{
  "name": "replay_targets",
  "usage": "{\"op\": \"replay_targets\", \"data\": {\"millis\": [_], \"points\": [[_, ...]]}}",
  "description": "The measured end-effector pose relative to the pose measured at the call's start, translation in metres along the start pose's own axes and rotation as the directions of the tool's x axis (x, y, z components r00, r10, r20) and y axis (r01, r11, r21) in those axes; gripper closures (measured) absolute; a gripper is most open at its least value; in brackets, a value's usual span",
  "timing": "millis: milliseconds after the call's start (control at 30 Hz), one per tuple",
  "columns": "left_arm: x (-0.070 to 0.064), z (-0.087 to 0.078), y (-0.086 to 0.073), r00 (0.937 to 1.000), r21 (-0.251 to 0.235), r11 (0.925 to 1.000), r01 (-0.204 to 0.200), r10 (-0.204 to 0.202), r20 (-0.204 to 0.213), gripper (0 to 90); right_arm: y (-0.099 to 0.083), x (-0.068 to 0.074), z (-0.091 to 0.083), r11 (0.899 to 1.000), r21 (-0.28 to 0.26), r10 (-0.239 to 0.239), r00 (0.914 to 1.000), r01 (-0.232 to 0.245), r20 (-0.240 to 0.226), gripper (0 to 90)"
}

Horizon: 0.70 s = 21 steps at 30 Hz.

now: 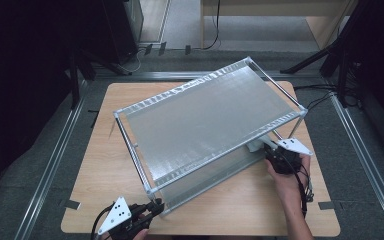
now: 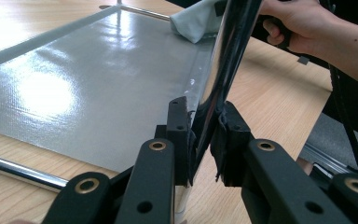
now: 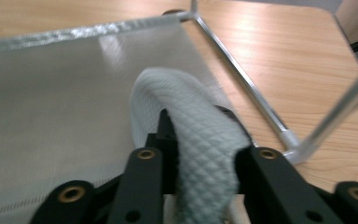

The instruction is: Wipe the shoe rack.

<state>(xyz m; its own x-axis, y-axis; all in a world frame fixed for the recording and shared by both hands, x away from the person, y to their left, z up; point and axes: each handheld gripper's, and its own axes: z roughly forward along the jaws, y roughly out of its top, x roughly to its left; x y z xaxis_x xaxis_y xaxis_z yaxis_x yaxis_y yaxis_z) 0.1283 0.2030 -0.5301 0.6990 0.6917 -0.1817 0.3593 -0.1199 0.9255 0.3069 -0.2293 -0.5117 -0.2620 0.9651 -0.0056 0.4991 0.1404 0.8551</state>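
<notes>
High view: a two-tier rack [image 1: 205, 115] stands on the counter [image 1: 100, 150]; the left hand-held gripper [image 1: 152, 207] holds its near corner post, while the right hand-held gripper [image 1: 272, 152] reaches the lower shelf.

Left gripper view: jaws clamped on the chrome post [image 2: 223, 70].

Right gripper view: jaws clamped on a folded cloth [image 3: 200, 126] lying on the lower shelf [image 3: 65, 93]; wiping looks barely begun, with most of the shelf left.

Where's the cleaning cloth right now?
The cloth is clamped in the right claw, on the rack's lower shelf near its right-hand corner post in the high view.
</notes>
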Motion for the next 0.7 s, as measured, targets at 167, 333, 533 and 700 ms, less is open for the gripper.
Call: {"op": "replay_targets", "data": {"millis": [167, 333, 533, 700], "points": [[-0.001, 0.003, 0.000, 1.0000, -0.005, 1.0000, -0.001, 0.001, -0.004, 78.9, -0.008, 0.008, 0.011, 0.998, 0.053, -0.023, 0.9989, 0.025, -0.041, 83.8], [-0.001, 0.008, 0.001, 1.0000, -0.014, 0.9999, -0.002, 0.002, 0.007, 78.8, -0.018, 0.031, 0.021, 0.990, 0.104, -0.077, 0.9894, 0.090, -0.123, 84.6], [-0.001, 0.009, 0.001, 1.0000, -0.014, 0.9999, -0.005, 0.005, 0.008, 78.9, -0.027, 0.077, 0.020, 0.978, 0.121, -0.142, 0.9632, 0.172, -0.229, 84.6], [-0.001, 0.009, 0.001, 1.0000, -0.012, 0.9999, -0.004, 0.004, 0.008, 78.9, -0.037, 0.136, 0.010, 0.961, 0.100, -0.206, 0.9116, 0.256, -0.356, 84.5]]}}
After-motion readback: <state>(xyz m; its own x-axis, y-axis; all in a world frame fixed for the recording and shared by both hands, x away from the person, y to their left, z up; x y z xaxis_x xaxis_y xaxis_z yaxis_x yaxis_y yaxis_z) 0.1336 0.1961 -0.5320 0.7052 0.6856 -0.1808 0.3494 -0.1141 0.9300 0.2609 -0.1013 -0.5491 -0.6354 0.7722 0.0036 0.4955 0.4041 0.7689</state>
